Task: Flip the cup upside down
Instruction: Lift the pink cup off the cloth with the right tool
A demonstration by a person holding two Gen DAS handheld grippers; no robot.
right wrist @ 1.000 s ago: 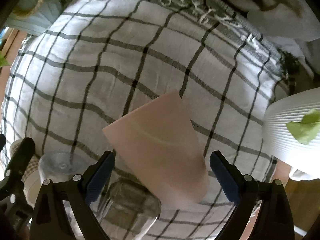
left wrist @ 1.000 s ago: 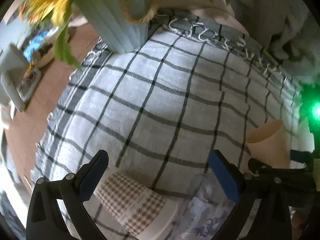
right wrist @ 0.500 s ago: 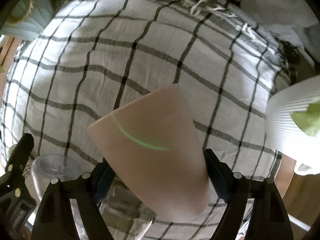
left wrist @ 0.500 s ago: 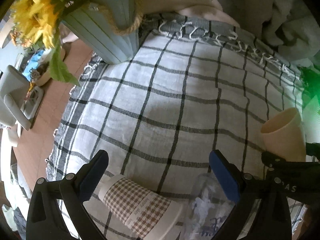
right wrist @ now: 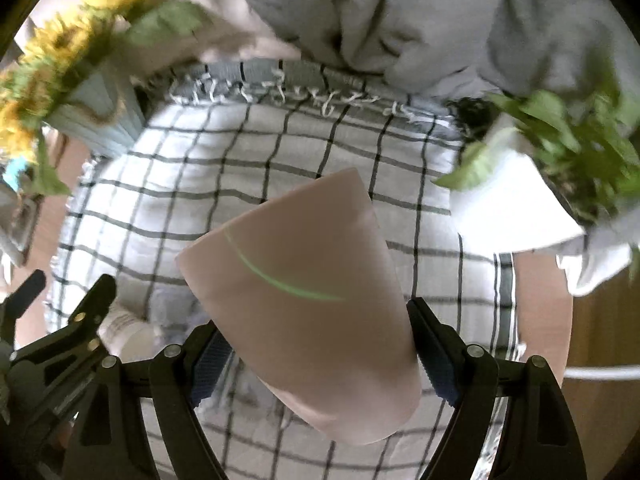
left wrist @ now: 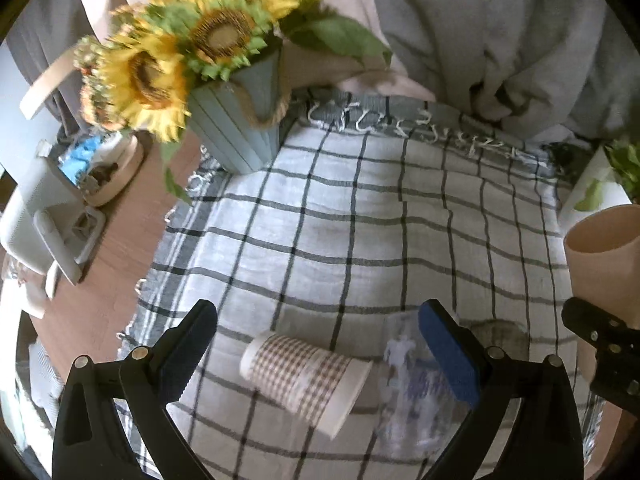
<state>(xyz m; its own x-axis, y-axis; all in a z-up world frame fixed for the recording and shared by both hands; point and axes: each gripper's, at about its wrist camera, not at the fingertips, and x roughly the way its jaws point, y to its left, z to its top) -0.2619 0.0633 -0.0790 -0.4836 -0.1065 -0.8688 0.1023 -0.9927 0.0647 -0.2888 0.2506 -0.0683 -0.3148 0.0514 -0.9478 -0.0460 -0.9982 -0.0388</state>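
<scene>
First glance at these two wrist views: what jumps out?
The pink cup fills the right wrist view, clamped between the right gripper's fingers above the checked cloth. In the left view, sunflowers stand at the cloth's far left corner, and a checkered paper cup lies on its side near the open left gripper.

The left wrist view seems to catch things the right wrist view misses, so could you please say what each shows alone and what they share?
Only the left wrist view shows the checked paper cup lying on its side, a clear cup beside it, and the open left gripper. Only the right wrist view shows the right gripper clamped on the pink cup. Both show that cup, the sunflower pot and the checked cloth.
</scene>
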